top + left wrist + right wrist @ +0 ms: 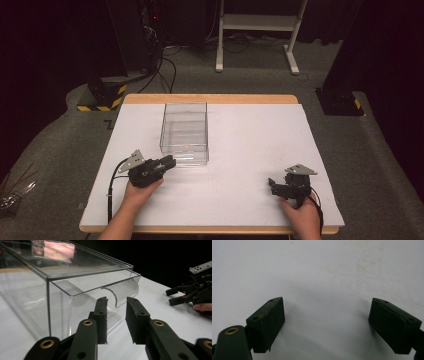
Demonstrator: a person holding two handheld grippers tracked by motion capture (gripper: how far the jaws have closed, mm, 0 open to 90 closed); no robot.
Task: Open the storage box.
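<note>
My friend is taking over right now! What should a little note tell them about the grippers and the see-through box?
Left gripper: jaws partly open, nothing between the pads, aimed at the curved handle on the front of the clear plastic box.
Right gripper: jaws wide open, holding nothing, over bare white table at the person's right.
Box: stands left of the table's centre, looks empty; its front drawer seems pushed in or nearly so.
Done: left gripper is lined up at the handle.
Left: probably close on the handle and pull, though that is a guess.
</note>
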